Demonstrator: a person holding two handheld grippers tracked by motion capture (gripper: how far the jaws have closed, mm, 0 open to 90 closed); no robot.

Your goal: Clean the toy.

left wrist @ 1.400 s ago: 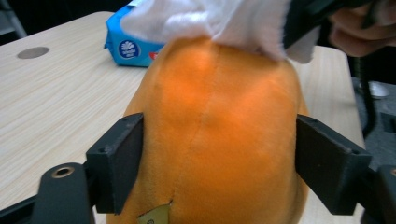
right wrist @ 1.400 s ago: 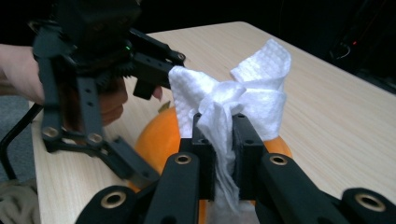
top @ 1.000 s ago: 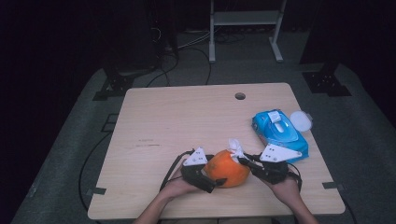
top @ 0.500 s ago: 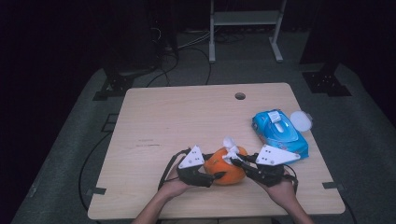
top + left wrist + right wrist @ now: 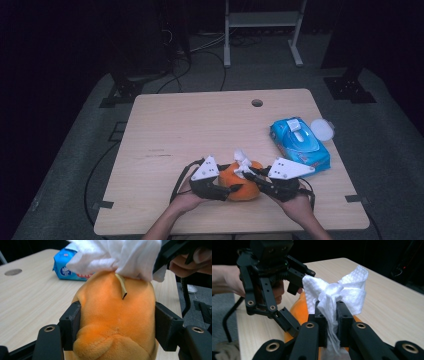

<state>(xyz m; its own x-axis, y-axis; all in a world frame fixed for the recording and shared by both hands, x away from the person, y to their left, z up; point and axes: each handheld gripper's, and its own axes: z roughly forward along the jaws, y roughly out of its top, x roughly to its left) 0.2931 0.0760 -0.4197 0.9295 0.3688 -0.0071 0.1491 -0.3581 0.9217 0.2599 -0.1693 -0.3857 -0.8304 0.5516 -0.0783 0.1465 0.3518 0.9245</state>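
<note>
An orange plush toy [image 5: 243, 184] sits near the table's front edge, between the two hand-held grippers. My left gripper [image 5: 234, 188] has just been closing its jaws, and they now press on both sides of the toy [image 5: 115, 322]. My right gripper [image 5: 333, 315] is shut on a bunched white wipe [image 5: 334, 295]. The wipe [image 5: 241, 159] rests against the top of the toy, by its short stem [image 5: 122, 287]. In the high view the right gripper [image 5: 248, 173] comes in from the right.
A blue pack of wet wipes [image 5: 299, 142] lies at the right of the wooden table [image 5: 200, 130], with a round white lid [image 5: 321, 129] beside it. A cable hole [image 5: 257, 103] sits near the far edge. Cables trail from both grippers.
The left jaws have closed onto the orange plush toy. The right gripper with the wipe has shifted a little left, onto the toy's top.
</note>
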